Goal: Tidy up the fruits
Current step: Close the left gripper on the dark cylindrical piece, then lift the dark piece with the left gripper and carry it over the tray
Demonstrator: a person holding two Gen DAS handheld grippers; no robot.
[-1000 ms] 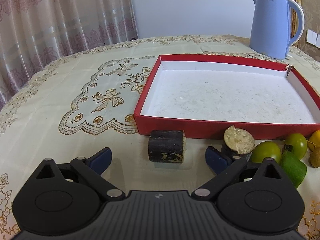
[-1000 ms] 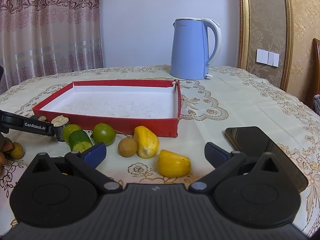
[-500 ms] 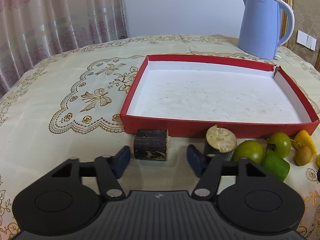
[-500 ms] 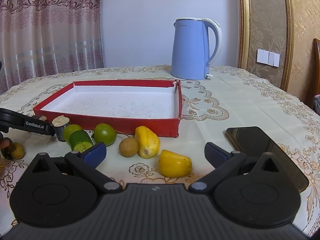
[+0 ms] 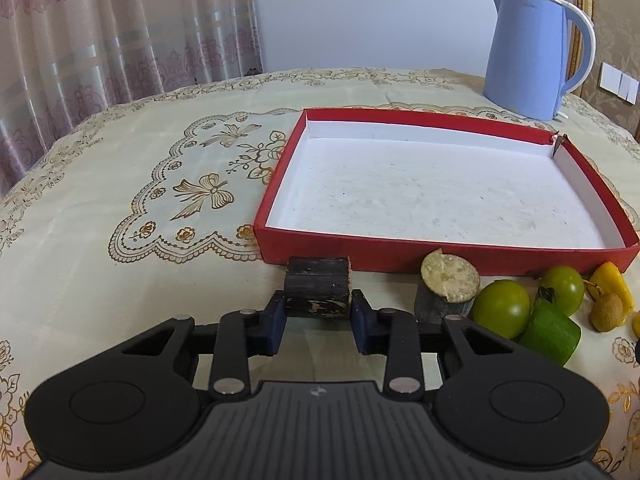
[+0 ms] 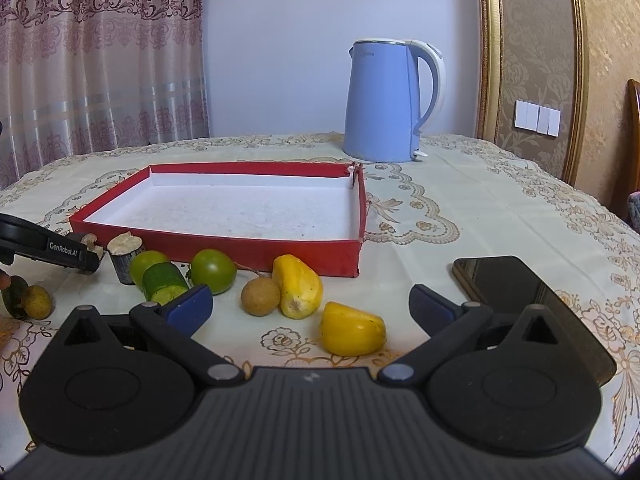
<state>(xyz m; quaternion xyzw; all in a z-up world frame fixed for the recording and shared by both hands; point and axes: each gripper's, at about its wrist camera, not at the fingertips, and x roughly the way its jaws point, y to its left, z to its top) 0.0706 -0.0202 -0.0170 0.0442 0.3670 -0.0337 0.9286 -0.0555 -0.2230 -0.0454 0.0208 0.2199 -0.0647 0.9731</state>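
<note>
Through my left wrist view, my left claw (image 5: 318,320) has closed on the dark stub (image 5: 318,290) at twelve o'clock, pads pressing its two ends; it sits on the tabletop (image 5: 100,240) against the near wall of the red tray (image 5: 440,254). The tray holds nothing, so I judge the sorting barely begun. Toward two o'clock I count one more stub (image 5: 446,292), two green fruits (image 5: 502,308), one cucumber piece (image 5: 550,334). Through my right wrist view, my right claw (image 6: 310,310) gapes wide, gripping nothing. Ahead of it I count two yellow pieces (image 6: 352,334), one brown longan (image 6: 260,296), another small fruit (image 6: 38,302) at nine o'clock. All remain outside the tray.
</note>
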